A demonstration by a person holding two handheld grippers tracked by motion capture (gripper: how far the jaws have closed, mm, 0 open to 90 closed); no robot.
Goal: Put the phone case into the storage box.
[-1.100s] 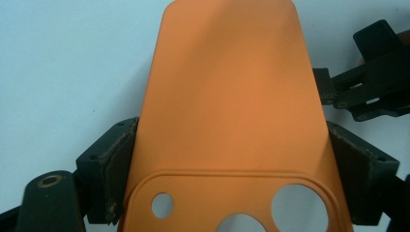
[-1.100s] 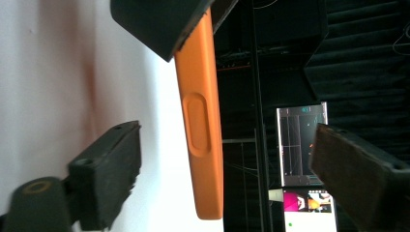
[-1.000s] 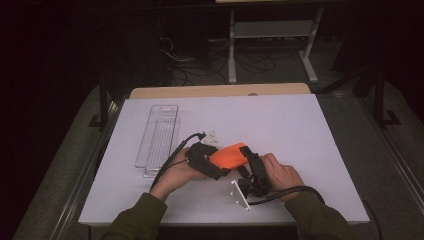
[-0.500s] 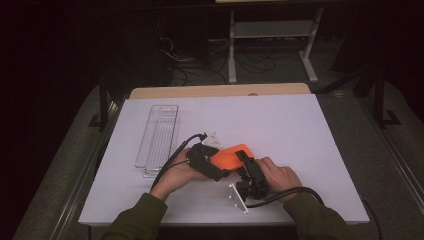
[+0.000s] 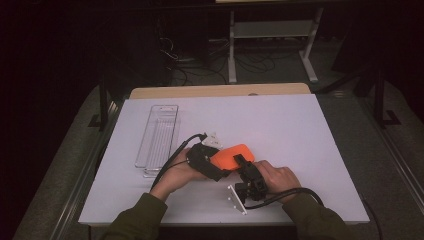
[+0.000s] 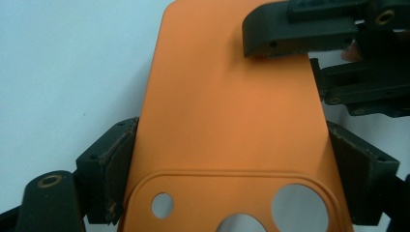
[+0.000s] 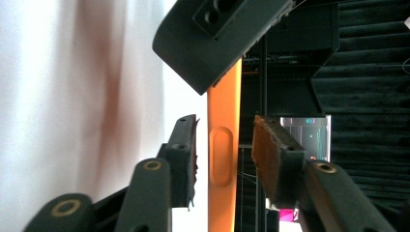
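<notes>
The left gripper (image 5: 220, 167) is clamping an orange phone case (image 6: 232, 116) across its width, both pads pressing on the long edges near the camera cut-outs, and holding it just above the white table (image 5: 310, 130). The right gripper (image 7: 225, 159) is coming at the case edge-on from the far end: its jaws have just been closing, the case's thin side wall with the button bump is sitting between them, and a little gap is showing on each side, so it is not pinching yet. To do this well, the right jaws should be closing squarely on the flat faces, clear of the left gripper's jaw above, while the left is keeping steady so the soft case is not twisting. A clear tray (image 5: 159, 135) is lying on the table well to the left, apart from both hands
</notes>
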